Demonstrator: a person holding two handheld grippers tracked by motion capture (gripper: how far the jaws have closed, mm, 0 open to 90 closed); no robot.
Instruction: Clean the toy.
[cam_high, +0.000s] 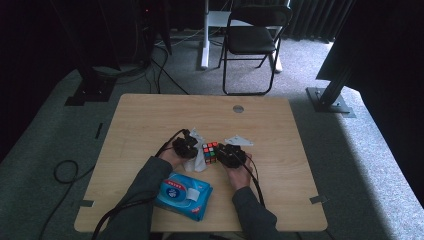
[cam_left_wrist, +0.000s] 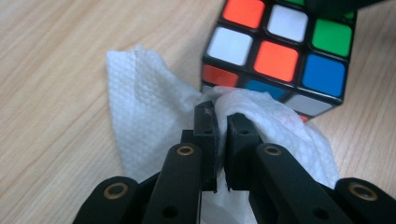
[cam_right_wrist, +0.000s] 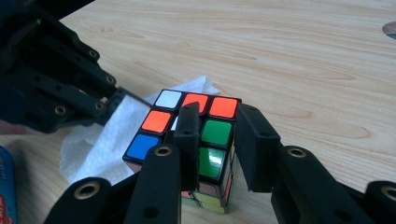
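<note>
Light wooden tabletop (cam_high: 150, 120), rounded corners, round grey cable port (cam_high: 238, 108) near far edge. Rubik's cube (cam_high: 210, 152) rests near centre. Crumpled white tissue (cam_high: 199, 150) lies just left of cube, touching it. Blue wet-wipes pack (cam_high: 183, 195) lies flat near front edge, left of centre.

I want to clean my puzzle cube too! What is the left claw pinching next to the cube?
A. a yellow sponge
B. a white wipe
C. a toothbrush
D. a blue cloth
B: the left claw is closed on a crumpled white wipe that presses against the side of the colourful cube.
</note>
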